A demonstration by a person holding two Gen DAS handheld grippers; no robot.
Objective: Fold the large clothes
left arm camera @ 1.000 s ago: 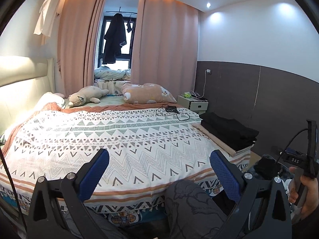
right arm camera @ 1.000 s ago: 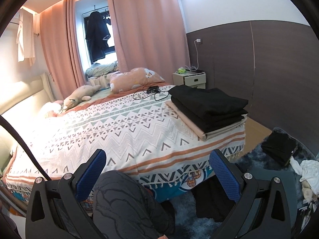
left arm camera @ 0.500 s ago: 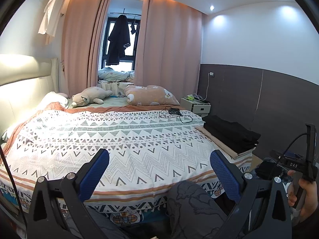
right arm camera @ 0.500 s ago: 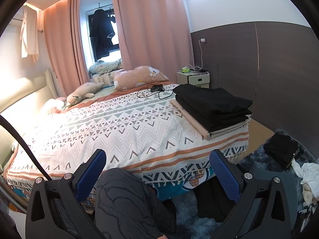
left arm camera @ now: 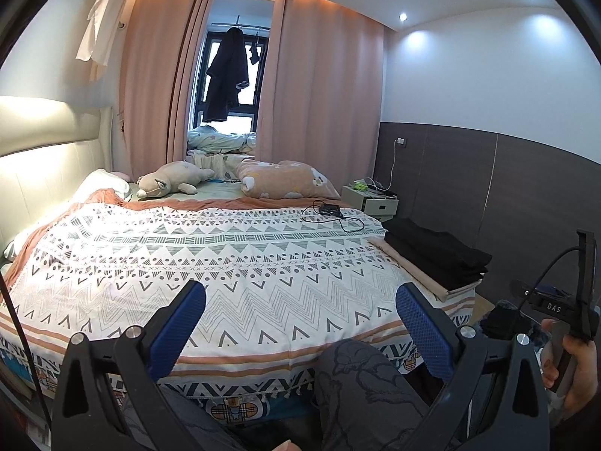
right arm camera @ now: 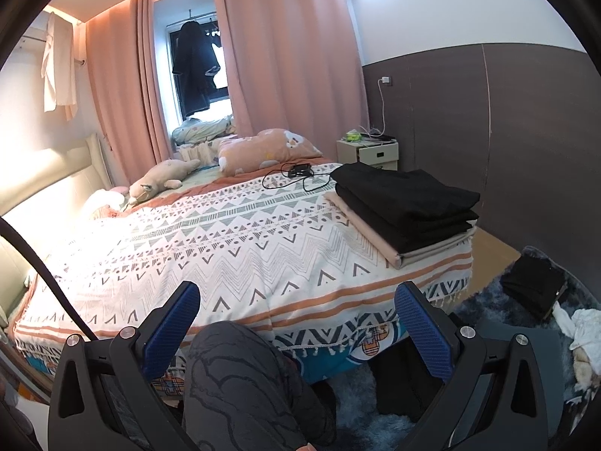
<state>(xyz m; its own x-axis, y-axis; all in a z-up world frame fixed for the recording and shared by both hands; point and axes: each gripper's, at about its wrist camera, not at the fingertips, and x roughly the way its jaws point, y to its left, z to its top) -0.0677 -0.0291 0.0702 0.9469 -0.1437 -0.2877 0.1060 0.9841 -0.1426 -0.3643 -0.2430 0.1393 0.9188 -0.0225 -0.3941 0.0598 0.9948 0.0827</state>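
Observation:
A stack of folded black clothes (right arm camera: pixel 403 199) rests on a folded beige piece (right arm camera: pixel 375 238) at the bed's right front corner; the same stack (left arm camera: pixel 435 251) shows in the left wrist view. My left gripper (left arm camera: pixel 300 319) is open, held above a knee, nothing between its blue pads. My right gripper (right arm camera: pixel 296 319) is open too, well short of the stack. A black garment (right arm camera: pixel 531 285) and a white one (right arm camera: pixel 586 329) lie on the floor to the right.
The bed (left arm camera: pixel 225 263) with a patterned cover fills the middle. A charger and cable (right arm camera: pixel 296 173), a plush toy (left arm camera: pixel 169 182) and a pillow (left arm camera: pixel 285 180) lie at its far side. A nightstand (right arm camera: pixel 370 152) stands by the dark wall. A hand (left arm camera: pixel 574 360) holds the other gripper's handle.
Both views have risen and tilted slightly, so the bed sits lower in the frame. Both grippers stay open and nothing on the bed has moved.

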